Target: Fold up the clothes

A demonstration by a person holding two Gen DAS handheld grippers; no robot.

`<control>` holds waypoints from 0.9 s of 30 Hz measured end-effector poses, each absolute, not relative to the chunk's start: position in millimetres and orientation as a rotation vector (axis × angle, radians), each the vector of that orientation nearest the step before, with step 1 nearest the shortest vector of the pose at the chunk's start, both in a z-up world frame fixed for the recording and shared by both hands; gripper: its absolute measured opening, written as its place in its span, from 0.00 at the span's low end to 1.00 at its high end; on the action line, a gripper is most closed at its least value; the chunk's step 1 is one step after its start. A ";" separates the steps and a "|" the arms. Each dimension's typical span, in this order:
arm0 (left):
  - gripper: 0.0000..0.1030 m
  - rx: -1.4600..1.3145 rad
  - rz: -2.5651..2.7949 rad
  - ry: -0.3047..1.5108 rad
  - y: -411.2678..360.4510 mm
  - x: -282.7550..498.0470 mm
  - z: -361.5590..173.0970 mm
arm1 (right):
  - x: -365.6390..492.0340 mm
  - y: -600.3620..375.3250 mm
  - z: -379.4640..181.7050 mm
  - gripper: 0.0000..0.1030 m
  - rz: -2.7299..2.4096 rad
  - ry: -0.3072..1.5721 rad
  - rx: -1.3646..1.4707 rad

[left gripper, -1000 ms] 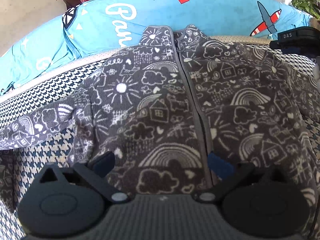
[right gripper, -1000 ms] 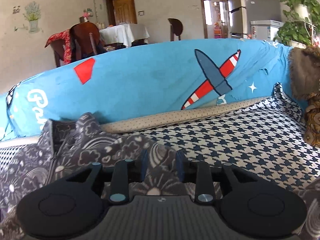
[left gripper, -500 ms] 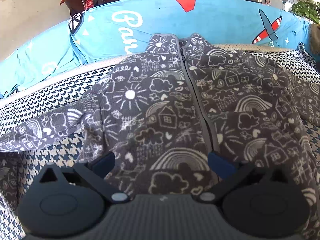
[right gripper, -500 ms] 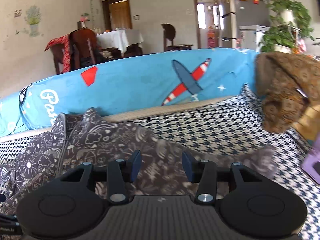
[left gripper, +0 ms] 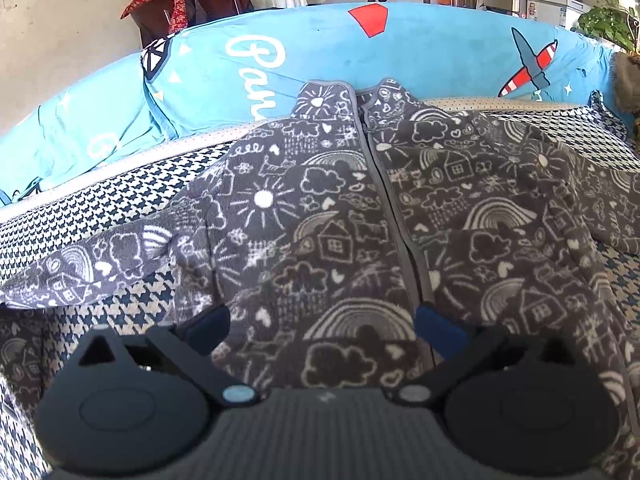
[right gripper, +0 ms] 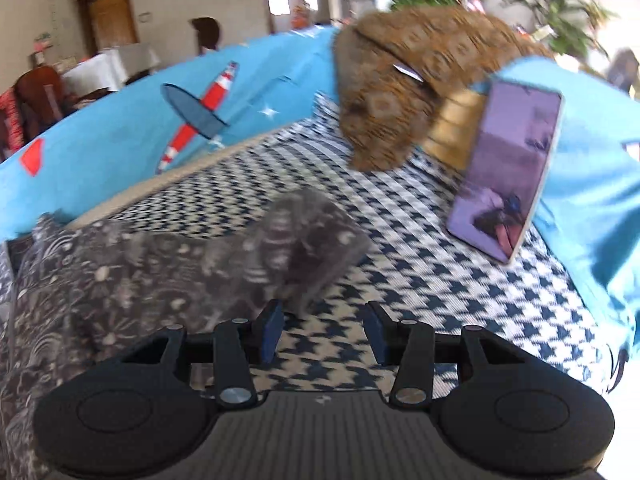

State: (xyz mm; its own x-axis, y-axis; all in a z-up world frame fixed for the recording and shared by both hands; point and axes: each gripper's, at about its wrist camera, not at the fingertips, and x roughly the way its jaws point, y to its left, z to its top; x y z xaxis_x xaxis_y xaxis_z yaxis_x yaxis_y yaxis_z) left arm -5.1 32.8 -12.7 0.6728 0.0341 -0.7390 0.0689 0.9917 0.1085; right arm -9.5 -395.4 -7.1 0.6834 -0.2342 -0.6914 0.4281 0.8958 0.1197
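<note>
A grey fleece jacket (left gripper: 360,216) printed with white doodles lies front up on a houndstooth sofa seat (left gripper: 100,208), zipper shut, collar toward the blue backrest. Its left sleeve (left gripper: 92,264) stretches out flat to the left. My left gripper (left gripper: 322,330) hovers open over the jacket's hem, a finger on each side of the lower front panel. In the right wrist view the jacket's right sleeve (right gripper: 304,240) lies loose and blurred on the seat. My right gripper (right gripper: 322,334) stands open just right of the cuff, with bare seat between its fingers.
A blue cushion cover with a plane print (right gripper: 192,116) runs along the sofa back. A brown patterned cloth (right gripper: 404,92) is piled at the right end, with a purple phone (right gripper: 512,172) leaning against a blue cushion. Chairs and a table stand beyond the sofa.
My right gripper opened, let go of the sleeve and swung right toward the sofa's end; the sleeve dropped onto the seat. The left gripper stayed open over the hem, backing off slightly.
</note>
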 end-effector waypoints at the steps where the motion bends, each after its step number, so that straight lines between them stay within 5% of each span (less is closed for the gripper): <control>1: 1.00 0.131 -0.020 0.834 32.3 -4.8 -12.7 | -7.5 -399.9 -9.0 0.43 -0.385 0.729 0.312; 14: 1.00 0.123 -0.027 0.855 28.9 -2.4 -16.6 | 44.3 -392.2 -38.9 0.43 -0.410 0.727 0.312; 17: 1.00 0.124 -0.028 0.857 28.9 -1.7 -17.3 | 51.1 -384.5 -40.3 0.14 -0.426 0.718 0.253; 27: 1.00 0.125 -0.019 0.828 34.8 -6.1 -11.8 | -32.0 -359.0 31.4 0.12 -0.640 0.454 0.182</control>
State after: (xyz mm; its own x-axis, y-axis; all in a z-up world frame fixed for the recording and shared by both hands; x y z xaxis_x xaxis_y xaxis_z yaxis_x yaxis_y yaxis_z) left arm -6.1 34.8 -11.8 0.6765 0.0320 -0.7357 0.0660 0.9924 0.1038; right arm -32.0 -359.0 31.4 0.7084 -0.5340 -0.4614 0.6122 0.7903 0.0253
